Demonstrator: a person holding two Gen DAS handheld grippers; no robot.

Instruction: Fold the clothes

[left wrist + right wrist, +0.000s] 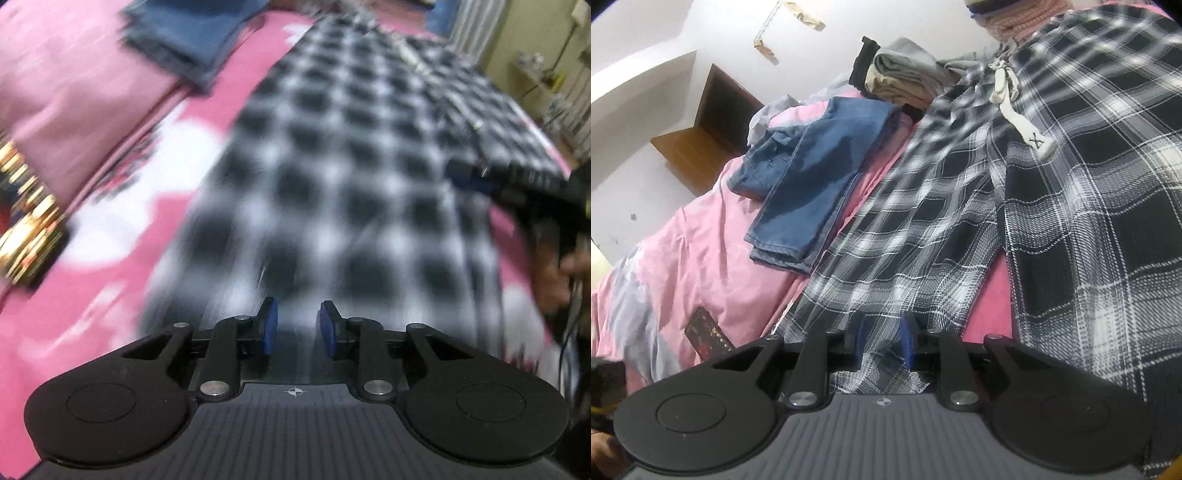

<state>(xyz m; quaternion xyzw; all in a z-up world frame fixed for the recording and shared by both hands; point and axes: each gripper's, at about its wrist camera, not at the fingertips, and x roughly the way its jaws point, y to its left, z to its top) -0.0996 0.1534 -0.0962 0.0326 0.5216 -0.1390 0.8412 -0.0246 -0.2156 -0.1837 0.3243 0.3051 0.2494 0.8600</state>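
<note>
- The black-and-white plaid flannel trousers [1052, 206] lie spread lengthwise on the pink bed cover [694, 258], waistband and cream drawstring [1015, 107] at the far end, legs running toward the near edge.
- The right gripper [882, 345] has a near hem of one leg between its blue fingers [908, 345], which stand a little apart; I cannot tell whether they pinch the cloth. If they don't, the hem will likely slide out when lifted.
- The left gripper [295, 325] hangs over the plaid with fingers [269, 326] apart and nothing between them; the view is blurred, so a hasty grab could catch only one layer or the bed cover below.
- With one end held, the fold could come out skewed.
- Folded blue denim jeans [812, 173] lie just left of the trousers; a sweeping leg could drag them.
- A stack of grey and beige folded clothes [901, 77] crowds the far end near the waistband.
- A dark patterned box [707, 334] sits at the near left.
</note>
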